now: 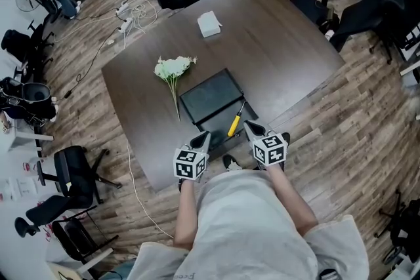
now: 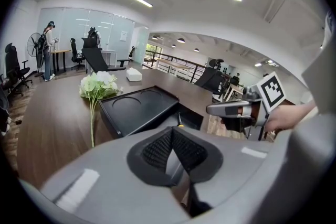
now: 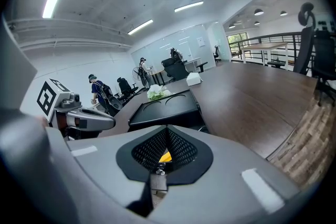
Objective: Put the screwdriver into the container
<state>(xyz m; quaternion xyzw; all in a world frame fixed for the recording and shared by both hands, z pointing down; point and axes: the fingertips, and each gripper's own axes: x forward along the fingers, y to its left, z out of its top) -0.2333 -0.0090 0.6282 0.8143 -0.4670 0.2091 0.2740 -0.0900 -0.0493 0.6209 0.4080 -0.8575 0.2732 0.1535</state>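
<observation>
Head view, left to right: flowers [image 1: 174, 67] lie on the dark table [image 1: 289, 56], just left of the black container [image 1: 210, 95], whose lid is open. Next, the left hand-held gripper [image 1: 203, 137] sits at the container's near-left edge. The left gripper view shows it clenched, pads meeting, nothing between them. Then the screwdriver [image 1: 233, 124] lies slantwise in the container's near half, between the two tools, apart from the left one and just beside the right. Last, the right hand-held gripper [image 1: 250, 125] is at the near-right edge. Its jaws are clenched tip to tip in the right gripper view, and the yellow handle [image 3: 165, 156] shows through the gap below them. Contact cannot be told.
</observation>
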